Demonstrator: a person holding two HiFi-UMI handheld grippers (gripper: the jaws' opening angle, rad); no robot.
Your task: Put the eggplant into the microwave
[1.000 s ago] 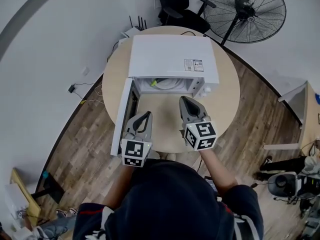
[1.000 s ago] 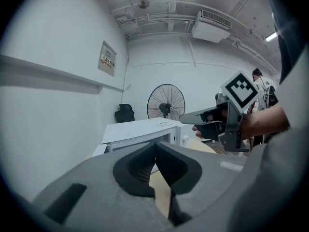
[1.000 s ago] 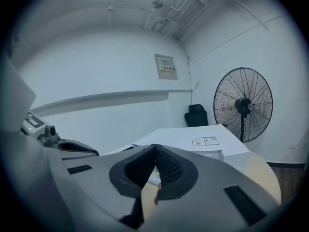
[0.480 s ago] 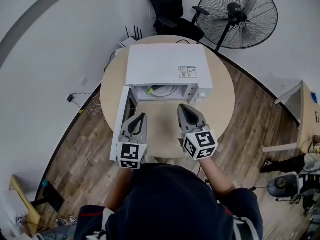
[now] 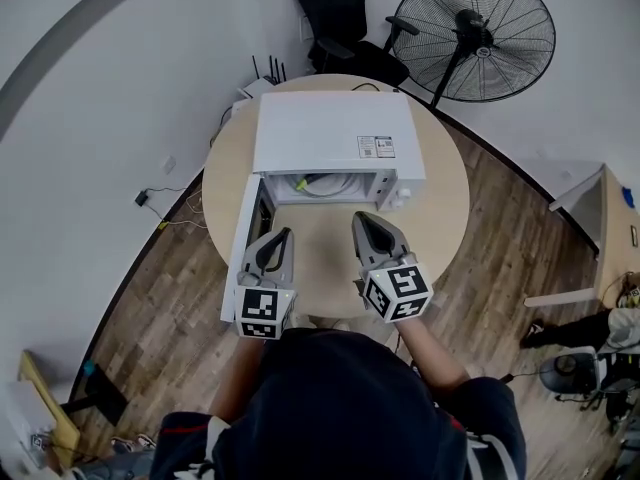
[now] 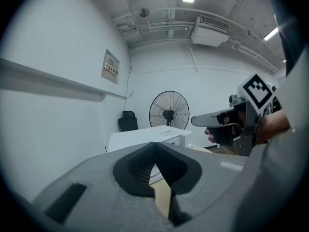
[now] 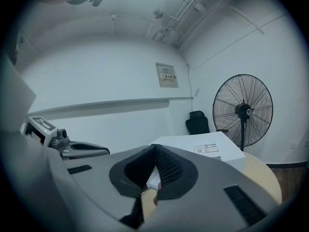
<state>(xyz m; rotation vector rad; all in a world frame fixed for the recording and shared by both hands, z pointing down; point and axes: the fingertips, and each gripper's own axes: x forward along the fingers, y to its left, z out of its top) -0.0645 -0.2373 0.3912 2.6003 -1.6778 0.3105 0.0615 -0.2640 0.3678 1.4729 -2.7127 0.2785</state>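
The white microwave (image 5: 330, 133) stands on a round wooden table (image 5: 440, 218), its door (image 5: 243, 238) swung open to the left. Inside its cavity I see a white plate and a small yellow-green bit (image 5: 300, 182); no eggplant body shows, the rest of the cavity being hidden by the roof. My left gripper (image 5: 283, 236) hovers shut and empty beside the open door. My right gripper (image 5: 363, 218) is shut and empty just in front of the cavity mouth. In the left gripper view the left gripper's (image 6: 154, 146) jaws meet at the tip; in the right gripper view the right gripper's (image 7: 154, 149) jaws do too.
A large standing fan (image 5: 475, 33) and a black office chair (image 5: 335, 8) stand behind the table. A white wall curves round the left side. Cables and a router lie at the table's far left edge (image 5: 262, 68). Wooden floor surrounds the table.
The head view has shifted a little, so the microwave sits higher in frame. Both grippers stay shut and have barely moved relative to the microwave.
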